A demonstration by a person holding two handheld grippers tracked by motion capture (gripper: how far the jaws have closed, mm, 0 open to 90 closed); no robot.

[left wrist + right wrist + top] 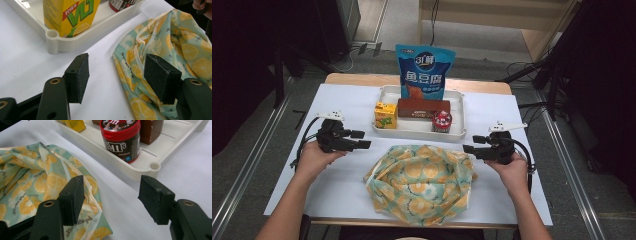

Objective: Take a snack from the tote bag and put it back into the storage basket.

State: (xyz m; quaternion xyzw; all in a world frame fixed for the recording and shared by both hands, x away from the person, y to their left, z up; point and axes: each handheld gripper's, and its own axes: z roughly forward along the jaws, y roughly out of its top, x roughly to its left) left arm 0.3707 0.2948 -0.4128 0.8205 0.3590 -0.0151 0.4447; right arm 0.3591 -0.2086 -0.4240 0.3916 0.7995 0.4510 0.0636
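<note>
A lemon-print cloth bag (pixel 422 182) lies crumpled on the white table near the front edge. My left gripper (pixel 363 139) hovers at the bag's left, open, its jaws wide with nothing between the pads; the bag's edge (pixel 155 50) lies under the right jaw. My right gripper (pixel 468 149) hovers open at the bag's right, jaws apart over the bag's corner (pixel 50 185) and bare table. Behind the bag a white tray (pixel 457 131) holds a yellow lemon tea carton (pixel 385 115), a brown box (pixel 423 108), an M&M's tub (pixel 442 121) and a blue snack pouch (pixel 424 72).
The tray's corner post (pixel 52 37) and the lemon tea carton (pixel 72 15) stand just beyond my left jaws. The M&M's tub (pixel 121 138) and tray rim (pixel 155 166) sit beyond my right jaws. Dark stands and cables flank the table.
</note>
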